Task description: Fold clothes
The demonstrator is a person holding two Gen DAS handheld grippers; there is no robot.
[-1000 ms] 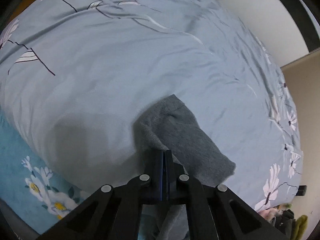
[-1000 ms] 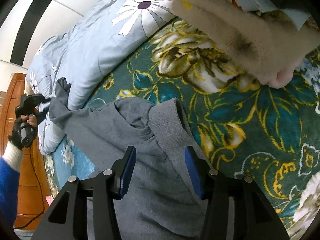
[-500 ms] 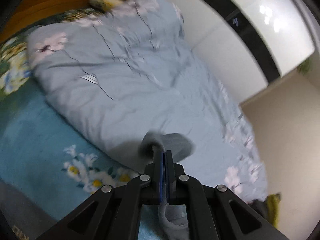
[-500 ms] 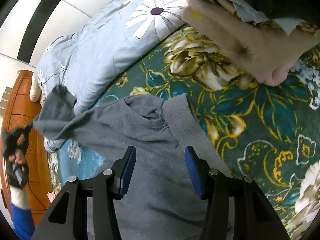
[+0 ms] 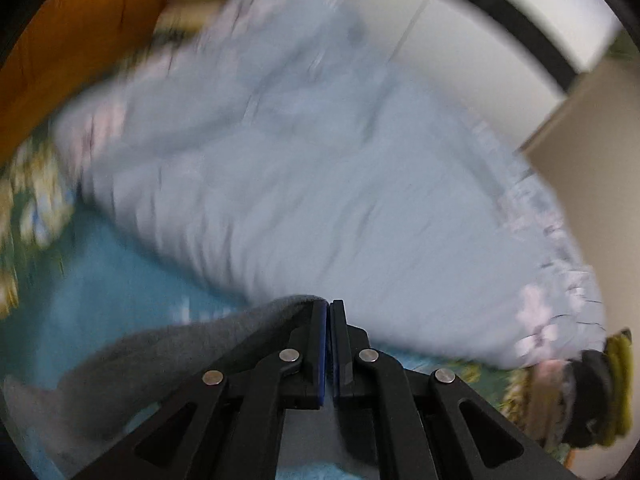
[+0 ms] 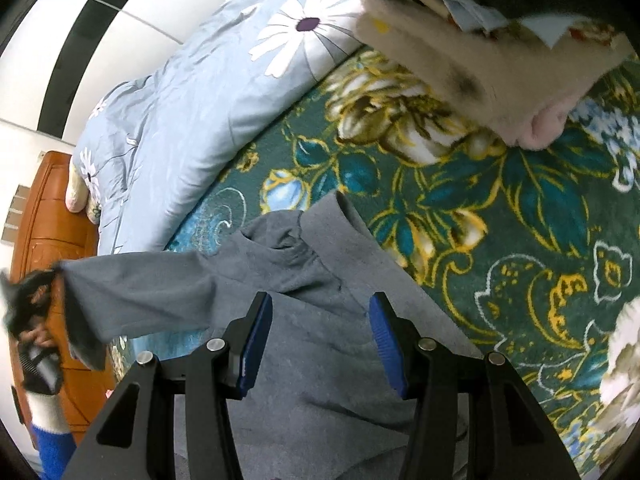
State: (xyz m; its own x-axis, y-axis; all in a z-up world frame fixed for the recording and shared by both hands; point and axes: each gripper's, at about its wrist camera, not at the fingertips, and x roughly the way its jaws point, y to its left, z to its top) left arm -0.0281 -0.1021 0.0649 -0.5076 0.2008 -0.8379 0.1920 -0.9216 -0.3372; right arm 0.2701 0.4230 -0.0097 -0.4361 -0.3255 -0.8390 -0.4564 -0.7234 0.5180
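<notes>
Left gripper (image 5: 329,312) clenched on sleeve (image 6: 140,292), pulled taut; slip risk. Right gripper (image 6: 318,320) released above sweater (image 6: 320,360); unpinned body may drag across bed (image 6: 520,240).

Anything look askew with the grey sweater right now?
The grey sweater is not flat: its collar is rumpled and bunched, and one sleeve is stretched out sideways off the bed, pinched in the shut left gripper. The right gripper hovers open over it.

Both wrist views look down close over the bed; shared: pale blue floral duvet (image 5: 320,184) (image 6: 192,120), grey knit sweater (image 5: 168,356) (image 6: 304,344).
</notes>
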